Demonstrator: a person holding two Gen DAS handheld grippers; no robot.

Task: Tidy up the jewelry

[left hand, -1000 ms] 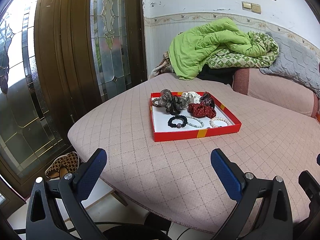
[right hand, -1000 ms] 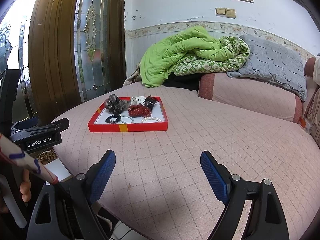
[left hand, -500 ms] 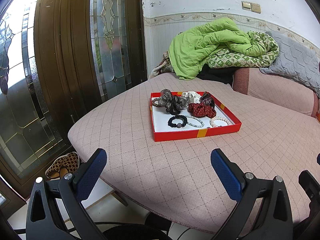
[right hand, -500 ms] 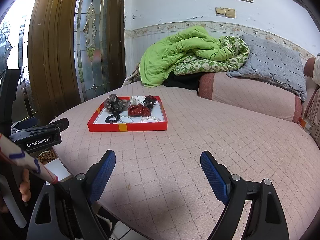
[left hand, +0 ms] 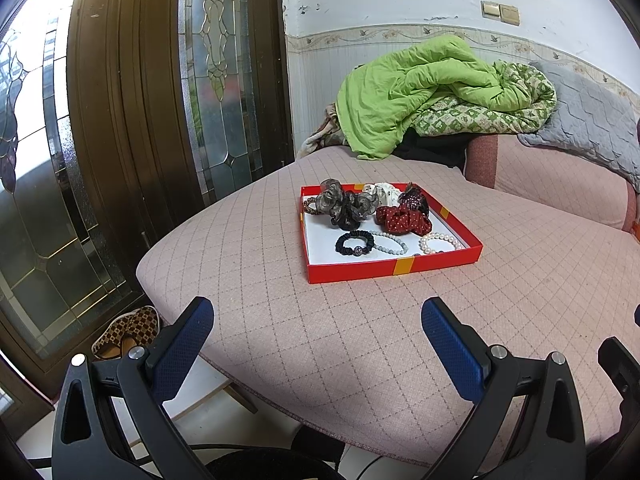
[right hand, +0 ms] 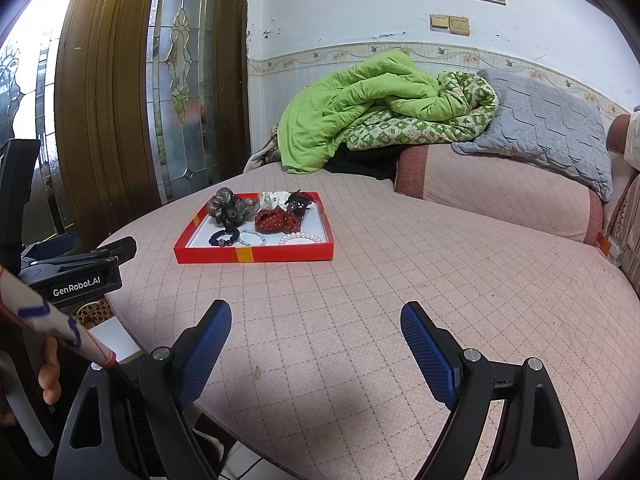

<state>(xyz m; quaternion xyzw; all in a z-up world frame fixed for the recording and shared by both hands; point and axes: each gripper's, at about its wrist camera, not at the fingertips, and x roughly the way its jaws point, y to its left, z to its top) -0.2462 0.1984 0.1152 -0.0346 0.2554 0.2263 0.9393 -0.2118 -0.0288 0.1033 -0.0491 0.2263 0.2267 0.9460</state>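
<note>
A shallow red tray (left hand: 394, 267) (right hand: 256, 255) lies on the pink quilted bed. Inside it are a grey scrunchie (left hand: 340, 202) (right hand: 228, 206), a red dotted scrunchie (left hand: 402, 219) (right hand: 277, 220), a black hair tie (left hand: 355, 243) (right hand: 223, 238), a pale bead bracelet (left hand: 390, 241) (right hand: 253, 237) and a pearl bracelet (left hand: 440, 242) (right hand: 301, 237). My left gripper (left hand: 316, 316) is open, well short of the tray, over the bed's near edge. My right gripper (right hand: 316, 318) is open too, with nothing between its fingers. The left gripper's body (right hand: 76, 272) shows at the left of the right wrist view.
A green quilt (left hand: 432, 88) (right hand: 376, 108) and a grey pillow (right hand: 548, 128) are heaped at the head of the bed. A dark wooden door with leaded glass (left hand: 160, 80) stands at the left. Patterned shoes (left hand: 128, 332) lie on the floor by the bed's edge.
</note>
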